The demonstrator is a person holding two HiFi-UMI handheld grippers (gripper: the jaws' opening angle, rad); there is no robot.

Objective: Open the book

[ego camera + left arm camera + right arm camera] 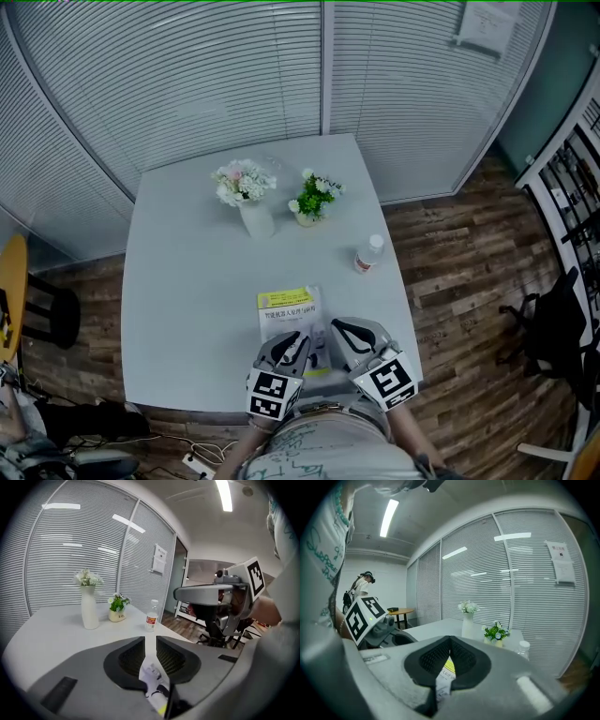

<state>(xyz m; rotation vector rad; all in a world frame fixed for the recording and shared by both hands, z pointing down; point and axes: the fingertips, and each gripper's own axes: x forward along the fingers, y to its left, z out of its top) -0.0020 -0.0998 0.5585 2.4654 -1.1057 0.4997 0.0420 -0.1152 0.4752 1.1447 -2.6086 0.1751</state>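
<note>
Fingers of left gripper (pixel 150 640) slightly spread, right gripper's (pixel 450 639) pressed together, both over the book's (pixel 287 311) near end.

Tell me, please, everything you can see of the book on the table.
The book is thin and white-covered, with a yellow band at its far end and dark print. It lies flat and closed on the pale table, near the edge closest to the person. The left gripper hangs over its near end with jaws slightly apart, and the right gripper sits at its right edge with jaws together; contact cannot be told.
</note>
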